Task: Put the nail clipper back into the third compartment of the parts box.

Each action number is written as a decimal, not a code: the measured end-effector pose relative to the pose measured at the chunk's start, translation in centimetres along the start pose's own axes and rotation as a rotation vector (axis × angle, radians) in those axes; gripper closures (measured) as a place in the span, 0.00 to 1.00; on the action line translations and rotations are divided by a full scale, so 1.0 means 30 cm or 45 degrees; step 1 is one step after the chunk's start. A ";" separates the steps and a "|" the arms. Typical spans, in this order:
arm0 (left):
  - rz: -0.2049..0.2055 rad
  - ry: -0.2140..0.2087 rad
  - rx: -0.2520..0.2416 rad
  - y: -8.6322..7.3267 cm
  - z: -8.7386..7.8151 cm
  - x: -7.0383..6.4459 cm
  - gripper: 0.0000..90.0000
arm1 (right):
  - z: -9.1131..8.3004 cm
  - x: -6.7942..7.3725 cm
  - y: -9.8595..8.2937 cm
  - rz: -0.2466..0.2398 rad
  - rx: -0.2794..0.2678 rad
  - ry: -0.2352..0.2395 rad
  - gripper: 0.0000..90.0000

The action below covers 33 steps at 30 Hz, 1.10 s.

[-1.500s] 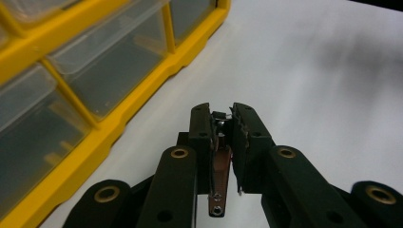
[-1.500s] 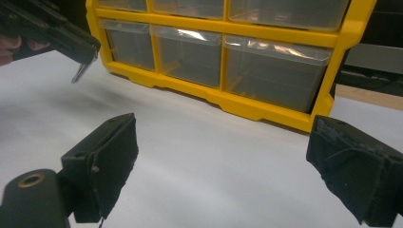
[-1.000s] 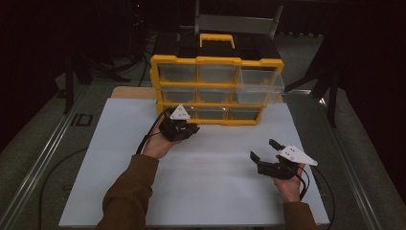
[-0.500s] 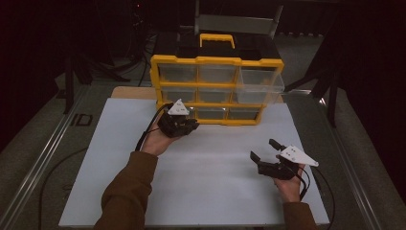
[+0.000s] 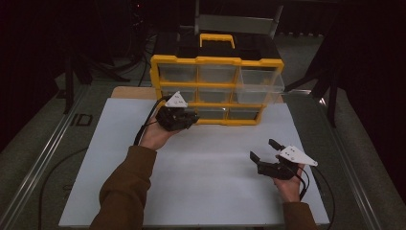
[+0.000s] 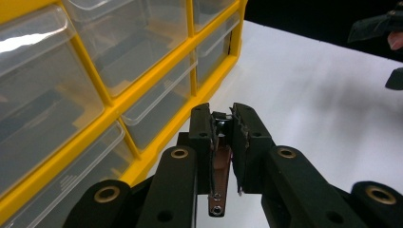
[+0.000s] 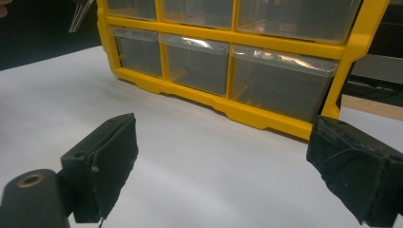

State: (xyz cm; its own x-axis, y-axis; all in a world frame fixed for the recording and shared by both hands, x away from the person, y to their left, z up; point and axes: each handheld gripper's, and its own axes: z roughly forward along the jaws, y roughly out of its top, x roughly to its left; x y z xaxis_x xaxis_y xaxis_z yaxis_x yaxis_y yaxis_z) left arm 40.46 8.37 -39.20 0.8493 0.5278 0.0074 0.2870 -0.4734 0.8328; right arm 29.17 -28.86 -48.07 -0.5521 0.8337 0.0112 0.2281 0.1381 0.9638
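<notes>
A yellow drawer organizer (image 5: 216, 61) with clear drawers stands at the back of the white table (image 5: 210, 158). Its top right drawer (image 5: 261, 82) is pulled partly out. My left gripper (image 5: 193, 120) hovers just in front of the bottom left drawers. In the left gripper view the left gripper (image 6: 222, 114) is shut on a small metal part (image 6: 219, 166), a thin coppery strip with a shiny bit at the tips. The organizer (image 6: 142, 102) lies close on its left. My right gripper (image 5: 262, 149) rests open near the front right, and the right gripper (image 7: 228, 156) holds nothing.
The organizer's black top carries a yellow handle (image 5: 217, 38). The right gripper view faces the organizer's bottom row of shut drawers (image 7: 280, 80) across bare white table. A metal rail (image 5: 43, 158) runs along the table's left side. Cables trail from both grippers.
My left gripper has edged slightly up toward the organizer with the part still in it. The right gripper has stayed in place, open.
</notes>
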 end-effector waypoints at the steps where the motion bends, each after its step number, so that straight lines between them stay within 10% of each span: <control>1: 0.005 0.001 0.002 0.004 -0.001 0.001 0.90 | 0.000 0.000 0.000 0.001 0.001 0.001 0.11; 33: 0.048 -0.106 0.011 0.186 -0.061 0.051 0.90 | 0.000 -0.001 0.000 -0.002 0.008 -0.005 0.11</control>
State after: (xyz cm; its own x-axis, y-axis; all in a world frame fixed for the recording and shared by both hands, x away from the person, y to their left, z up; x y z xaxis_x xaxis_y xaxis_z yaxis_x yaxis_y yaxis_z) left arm 42.55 7.83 -33.53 0.8933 0.4494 -0.0079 0.2577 -0.4978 0.8281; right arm 29.18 -28.87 -48.06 -0.5492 0.8357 0.0087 0.2321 0.1425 0.9622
